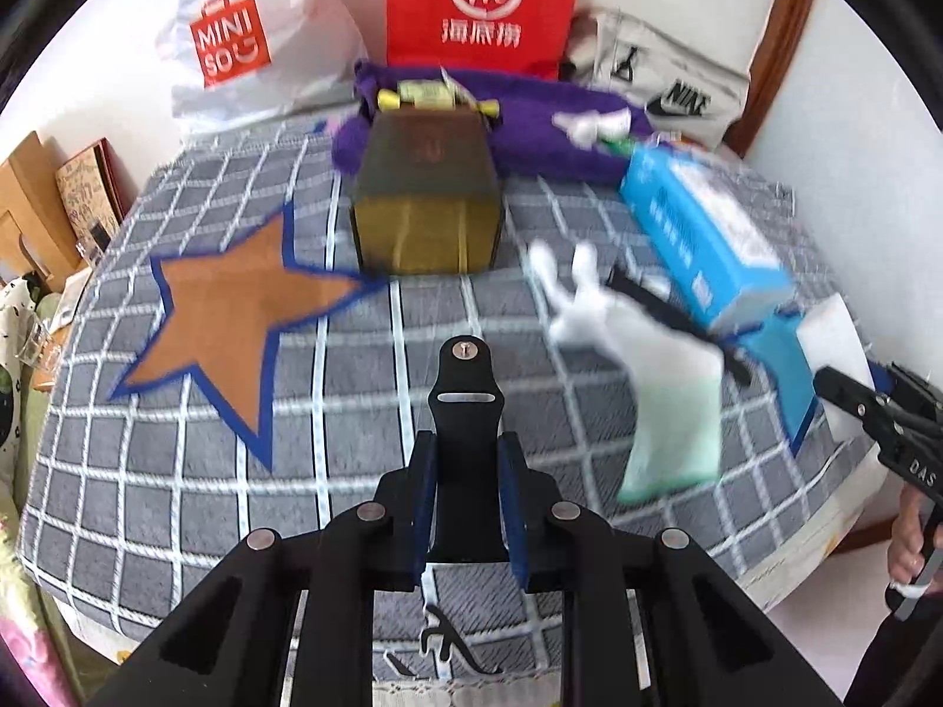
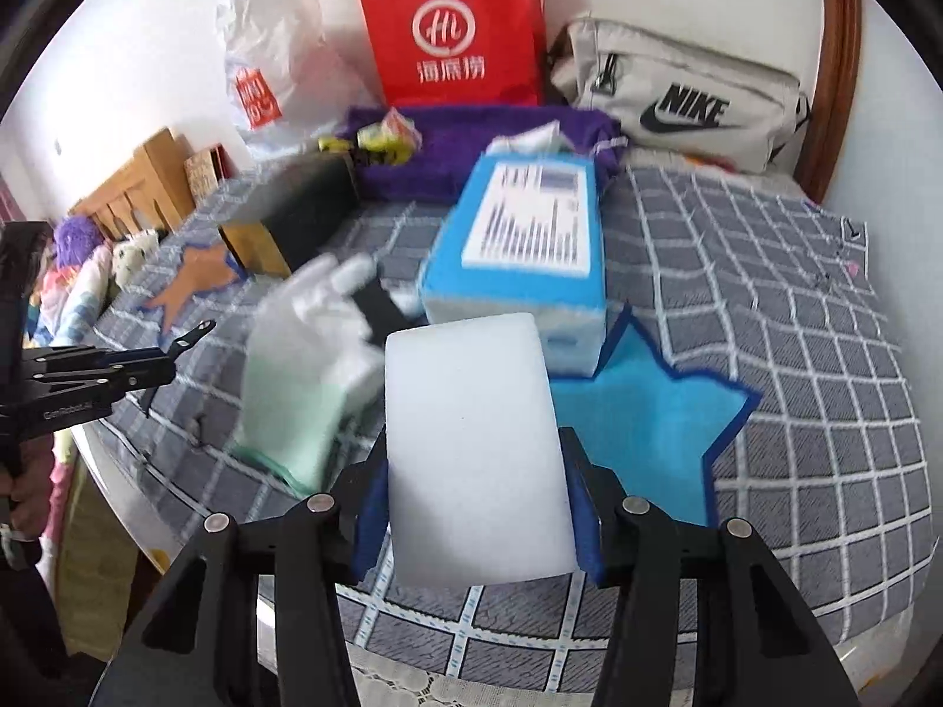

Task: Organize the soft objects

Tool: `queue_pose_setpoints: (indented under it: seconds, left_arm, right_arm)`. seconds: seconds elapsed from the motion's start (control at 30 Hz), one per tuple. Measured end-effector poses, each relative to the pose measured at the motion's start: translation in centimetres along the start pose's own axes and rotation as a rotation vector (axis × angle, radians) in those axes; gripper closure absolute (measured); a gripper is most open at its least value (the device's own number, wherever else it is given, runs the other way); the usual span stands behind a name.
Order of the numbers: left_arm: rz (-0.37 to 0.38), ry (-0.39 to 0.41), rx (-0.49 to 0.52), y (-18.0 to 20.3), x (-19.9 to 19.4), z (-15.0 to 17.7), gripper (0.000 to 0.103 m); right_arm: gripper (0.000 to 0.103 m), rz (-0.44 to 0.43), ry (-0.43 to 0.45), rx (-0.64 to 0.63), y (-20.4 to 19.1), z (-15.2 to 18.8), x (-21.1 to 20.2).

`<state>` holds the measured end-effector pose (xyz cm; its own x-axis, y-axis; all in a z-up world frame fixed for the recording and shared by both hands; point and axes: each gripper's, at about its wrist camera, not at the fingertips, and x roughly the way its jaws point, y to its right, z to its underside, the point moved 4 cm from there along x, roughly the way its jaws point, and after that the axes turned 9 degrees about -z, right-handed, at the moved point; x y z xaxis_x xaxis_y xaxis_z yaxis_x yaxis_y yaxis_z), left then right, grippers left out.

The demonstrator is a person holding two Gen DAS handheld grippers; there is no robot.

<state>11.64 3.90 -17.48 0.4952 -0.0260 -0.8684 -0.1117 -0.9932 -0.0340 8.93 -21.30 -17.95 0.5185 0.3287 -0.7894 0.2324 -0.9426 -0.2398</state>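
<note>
My right gripper [image 2: 474,506] is shut on a white foam sponge block [image 2: 471,442] and holds it above the checked cloth, beside the blue star patch [image 2: 642,430]. My left gripper [image 1: 465,506] is shut on a black watch strap [image 1: 465,412] and holds it upright over the cloth. A white and mint green glove [image 1: 660,389] lies between the grippers, with a black strap across it; it also shows in the right wrist view [image 2: 306,365]. An orange star patch [image 1: 230,318] lies to the left. A purple towel [image 1: 530,118] lies at the back.
A dark box with a gold front [image 1: 427,194] and a blue carton [image 2: 524,241] stand mid-table. A red paper bag [image 2: 454,29], a Miniso plastic bag [image 1: 236,41] and a grey Nike bag [image 2: 683,94] line the back wall. The table edge is near me.
</note>
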Motion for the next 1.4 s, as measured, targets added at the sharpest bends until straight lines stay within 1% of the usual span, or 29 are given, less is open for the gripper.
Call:
queue_pose_setpoints:
  seconds: [0.1, 0.27, 0.33, 0.47, 0.57, 0.7, 0.87, 1.0, 1.2, 1.4]
  left_arm:
    - [0.004, 0.030, -0.014, 0.0, -0.8, -1.9, 0.083]
    - [0.002, 0.071, -0.035, -0.3, -1.8, -4.8, 0.083]
    - [0.008, 0.083, -0.045, -0.4, -2.1, -5.8, 0.083]
    - [-0.005, 0.106, -0.052, -0.9, -2.5, -7.9, 0.083]
    - [0.004, 0.114, -0.062, -1.2, -2.5, -9.6, 0.083]
    - [0.006, 0.122, -0.085, -1.5, -2.0, -11.7, 0.083]
    - [0.036, 0.120, -0.121, -1.8, -0.5, -14.3, 0.083]
    - [0.051, 0.103, -0.153, -2.1, 1.1, -16.2, 0.083]
    - [0.038, 0.088, -0.167, -2.3, 3.1, -18.9, 0.083]
    - [0.023, 0.064, -0.182, -3.1, 5.7, -21.6, 0.083]
  right_arm:
    - [0.052, -0.007, 0.036, 0.006, 0.1, -1.4, -1.4]
    - [0.052, 0.004, 0.087, 0.002, 0.4, -4.0, -3.2]
    - [0.052, 0.001, 0.102, 0.010, 0.6, -4.8, -3.5]
    - [0.052, -0.012, 0.135, 0.036, 1.1, -6.9, -3.7]
    - [0.052, -0.023, 0.155, 0.052, 1.4, -8.7, -3.6]
    - [0.052, -0.018, 0.160, 0.059, 2.0, -11.0, -2.8]
    - [0.052, -0.019, 0.163, 0.067, 2.9, -13.5, -1.7]
    - [0.052, -0.017, 0.166, 0.070, 3.8, -15.8, -0.6]
    - [0.051, -0.033, 0.159, 0.085, 5.1, -19.1, 1.8]
    - [0.051, -0.043, 0.149, 0.108, 6.5, -22.2, 5.1]
